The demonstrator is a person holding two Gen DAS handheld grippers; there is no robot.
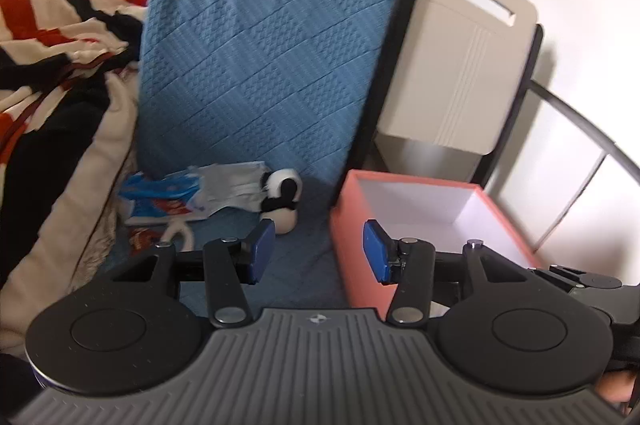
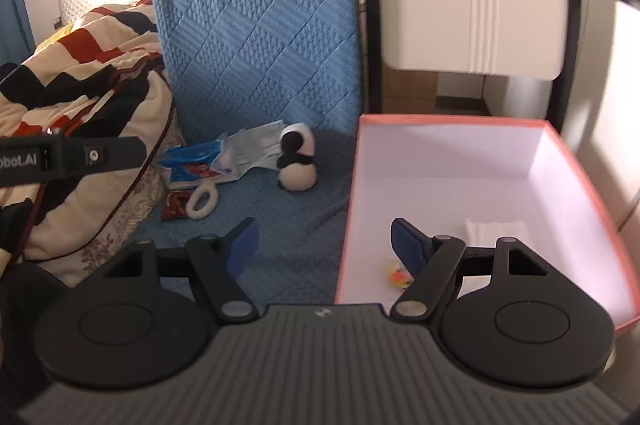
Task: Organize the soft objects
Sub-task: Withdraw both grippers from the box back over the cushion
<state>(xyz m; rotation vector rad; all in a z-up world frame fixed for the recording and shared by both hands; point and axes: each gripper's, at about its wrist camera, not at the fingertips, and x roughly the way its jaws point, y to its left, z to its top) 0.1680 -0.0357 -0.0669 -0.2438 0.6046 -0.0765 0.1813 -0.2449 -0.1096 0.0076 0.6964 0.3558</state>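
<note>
Nearest us, our left gripper (image 1: 319, 252) and right gripper (image 2: 325, 245) both stand apart with nothing between their pads. Beside them sits the pink box (image 2: 347, 209), holding a small orange thing (image 2: 400, 275), perhaps a toy. Farther off, a panda plush (image 2: 297, 156) lies on the blue cover (image 2: 256, 37) beside grey cloth (image 2: 256, 149).
</note>
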